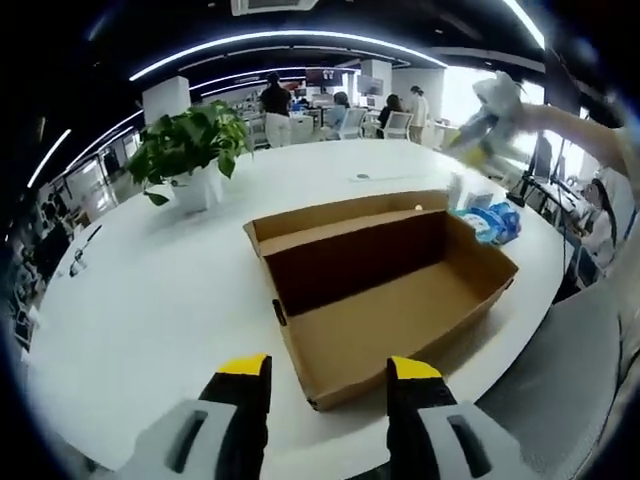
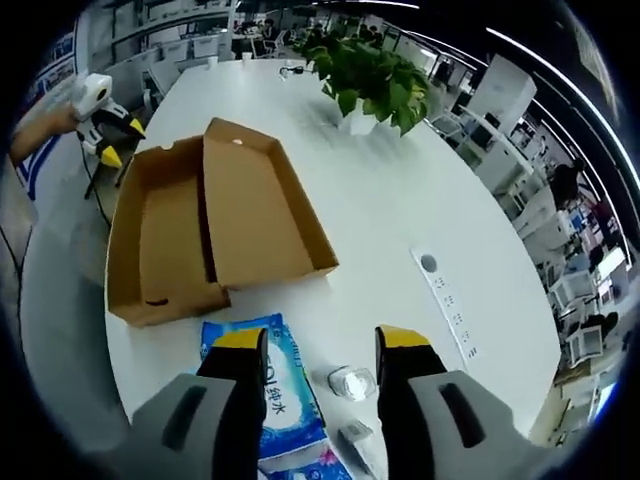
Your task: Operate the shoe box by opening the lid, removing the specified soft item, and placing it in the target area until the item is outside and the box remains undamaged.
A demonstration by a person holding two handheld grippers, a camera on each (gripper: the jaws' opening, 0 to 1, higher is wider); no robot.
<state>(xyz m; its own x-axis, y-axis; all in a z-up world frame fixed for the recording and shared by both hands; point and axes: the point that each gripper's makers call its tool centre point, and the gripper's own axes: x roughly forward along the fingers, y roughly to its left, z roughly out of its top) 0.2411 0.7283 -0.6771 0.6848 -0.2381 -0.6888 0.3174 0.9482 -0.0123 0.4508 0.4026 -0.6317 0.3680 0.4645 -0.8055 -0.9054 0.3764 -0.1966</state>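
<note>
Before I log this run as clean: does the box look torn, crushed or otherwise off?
Nothing stands out. The shoe box sits open and empty with its lid folded back flat, no tears showing. The blue tissue pack lies outside on the table.

One open box, one plant in a white pot, one blue tissue pack, one small round clear thing, two grippers: left, right, some people far behind
</note>
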